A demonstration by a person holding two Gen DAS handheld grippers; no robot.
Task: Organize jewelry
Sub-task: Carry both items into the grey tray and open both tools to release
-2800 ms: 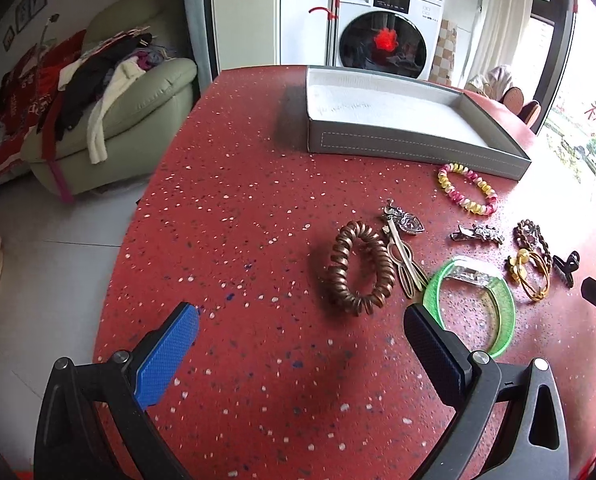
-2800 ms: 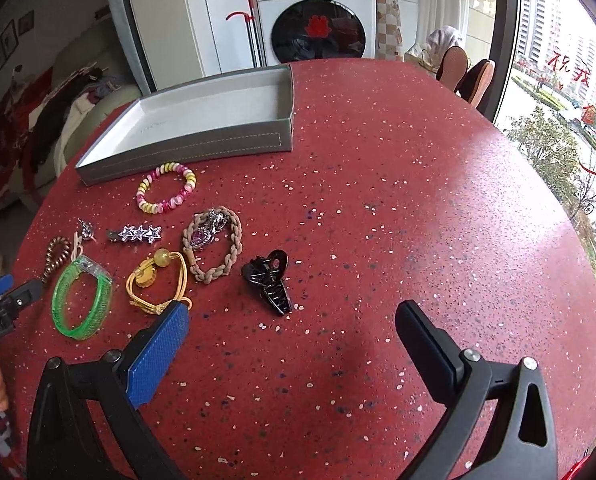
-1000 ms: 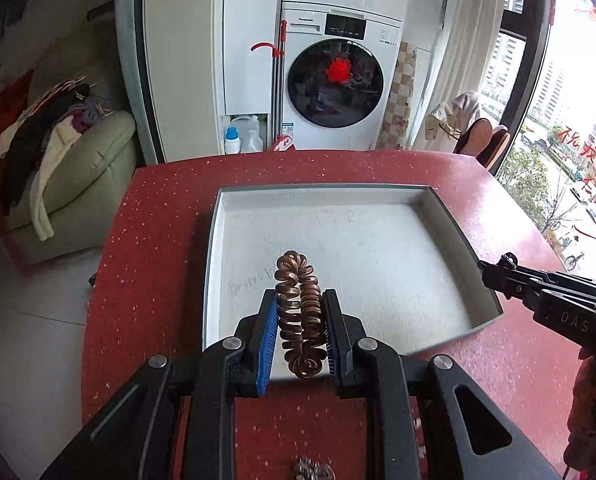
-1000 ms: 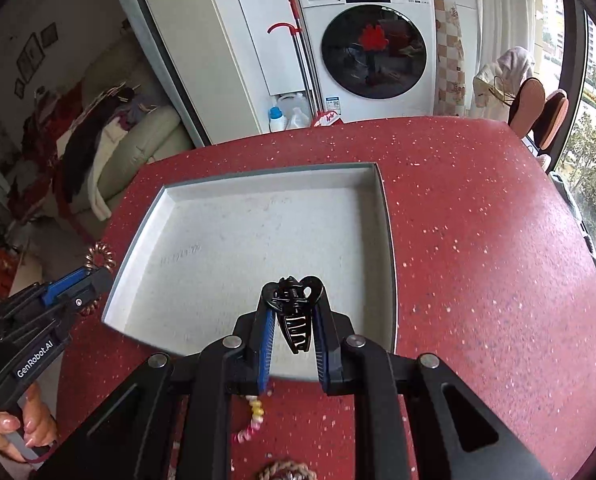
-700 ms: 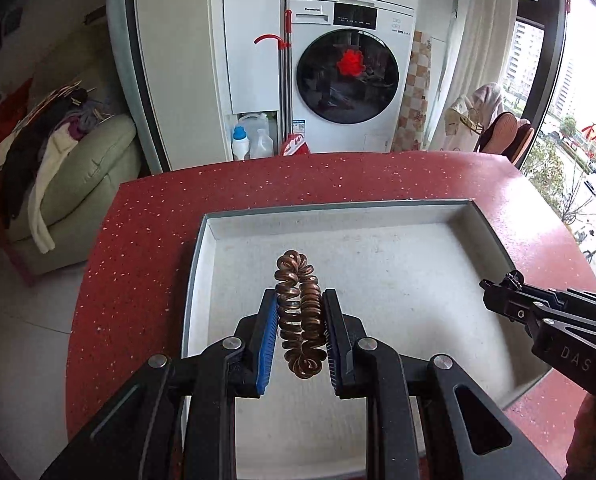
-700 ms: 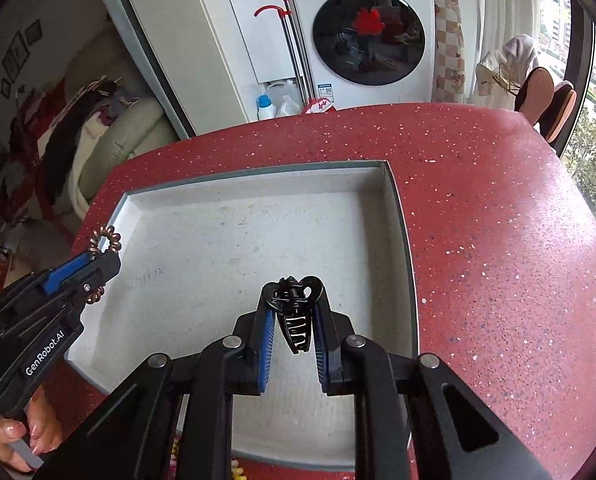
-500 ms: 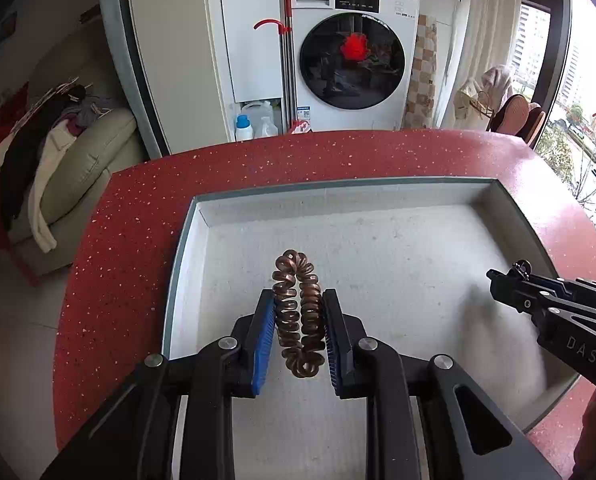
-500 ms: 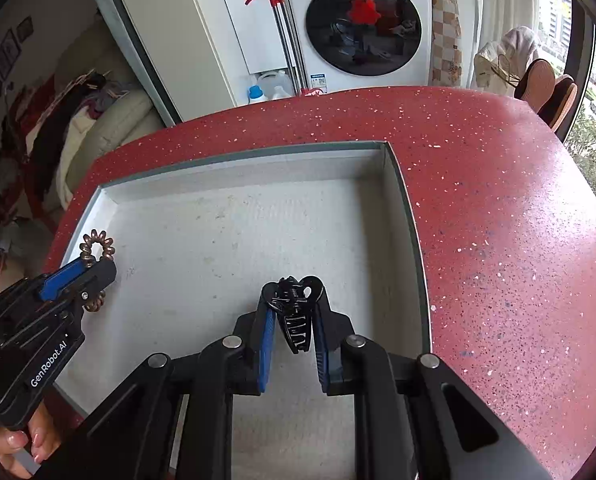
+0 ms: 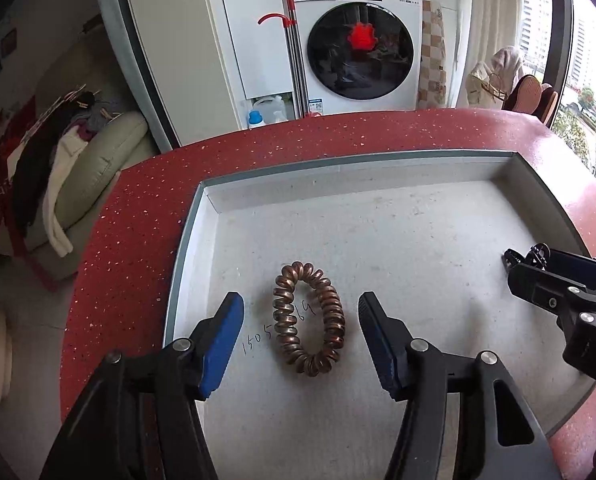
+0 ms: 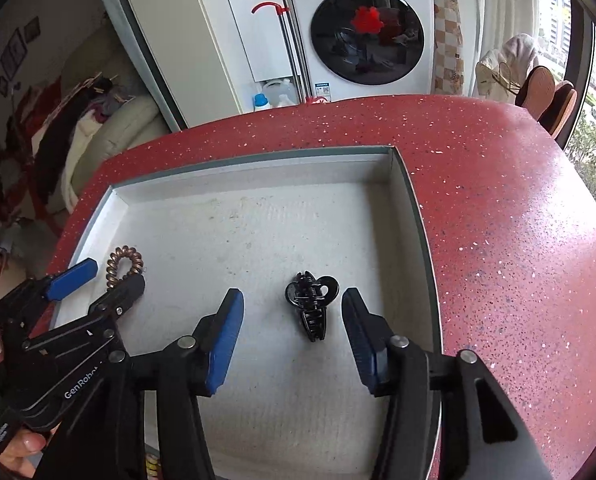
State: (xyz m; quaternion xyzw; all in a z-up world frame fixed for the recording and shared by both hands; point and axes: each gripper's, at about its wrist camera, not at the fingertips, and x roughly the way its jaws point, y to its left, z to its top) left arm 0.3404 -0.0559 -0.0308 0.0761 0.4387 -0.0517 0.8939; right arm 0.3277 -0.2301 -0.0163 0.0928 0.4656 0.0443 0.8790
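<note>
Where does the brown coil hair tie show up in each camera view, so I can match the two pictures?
Left wrist: coil hair tie lies low centre, flat on the tray floor between the left gripper's fingers.
Right wrist: far left, partly behind the left gripper.
Shared landmark: washing machine.

The left gripper [image 9: 300, 340] has its jaws opening, and the copper spiral hair tie [image 9: 309, 322] lies flat between them on the floor of the grey tray [image 9: 354, 168], clear of both blue pads [image 9: 223, 342] and over some handwritten digits. The tray sits on a red speckled table [image 9: 138, 216], and the right gripper [image 9: 538, 280] reaches in over the tray at three o'clock, something small and black at its tip. At twelve o'clock beyond the table stands a white washing machine [image 9: 358, 44], and at ten o'clock a pale armchair [image 9: 98, 160] heaped with clothes.
</note>
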